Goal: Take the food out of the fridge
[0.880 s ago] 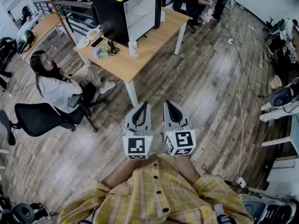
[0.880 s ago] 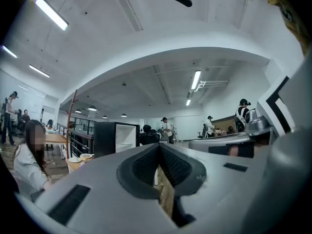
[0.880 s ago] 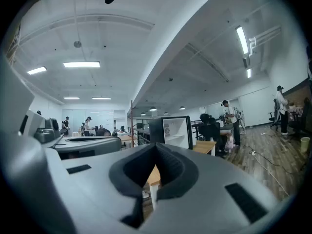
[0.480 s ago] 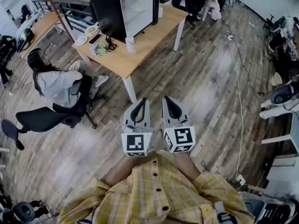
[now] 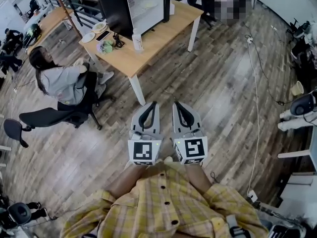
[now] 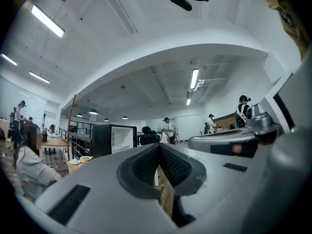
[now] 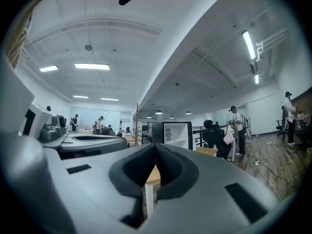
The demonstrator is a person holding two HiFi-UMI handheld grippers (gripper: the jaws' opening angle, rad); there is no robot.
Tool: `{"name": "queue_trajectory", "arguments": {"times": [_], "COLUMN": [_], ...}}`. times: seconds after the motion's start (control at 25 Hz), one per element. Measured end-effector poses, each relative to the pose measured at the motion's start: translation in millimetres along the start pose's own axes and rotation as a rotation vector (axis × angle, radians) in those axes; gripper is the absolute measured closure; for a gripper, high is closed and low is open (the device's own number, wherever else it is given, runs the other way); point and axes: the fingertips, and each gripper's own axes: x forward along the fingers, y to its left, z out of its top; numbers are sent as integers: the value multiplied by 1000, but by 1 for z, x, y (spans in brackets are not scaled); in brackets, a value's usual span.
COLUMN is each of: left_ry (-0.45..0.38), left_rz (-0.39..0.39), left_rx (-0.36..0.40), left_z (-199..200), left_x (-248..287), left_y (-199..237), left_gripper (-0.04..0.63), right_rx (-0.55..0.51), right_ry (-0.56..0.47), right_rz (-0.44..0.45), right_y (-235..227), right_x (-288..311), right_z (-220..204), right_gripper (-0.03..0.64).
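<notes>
fridge [image 5: 141,6] – black, pale front, on table [image 5: 158,37] | left gripper [image 5: 151,105], right gripper [image 5: 177,105] – jaws together, empty

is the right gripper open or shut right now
Shut. In the right gripper view the right gripper's two black pads meet at the tips, and nothing is held between them.

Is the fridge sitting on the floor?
No, the fridge stands on top of the wooden table.
</notes>
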Motion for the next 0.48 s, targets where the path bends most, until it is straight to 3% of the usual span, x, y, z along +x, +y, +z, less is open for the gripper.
{"name": "queue_trajectory", "arguments": {"times": [0.48], "left_ry": [24], "left_rz": [44], "left_rx": [-25], "left_z": [-20], "left_x": [43], "left_y": [19], "left_gripper": [588], "right_rx": [16], "right_ry": [23], "right_rz": [37], "right_y": [-26], "right_x": [51], "right_z": [-15], "right_gripper": [609]}}
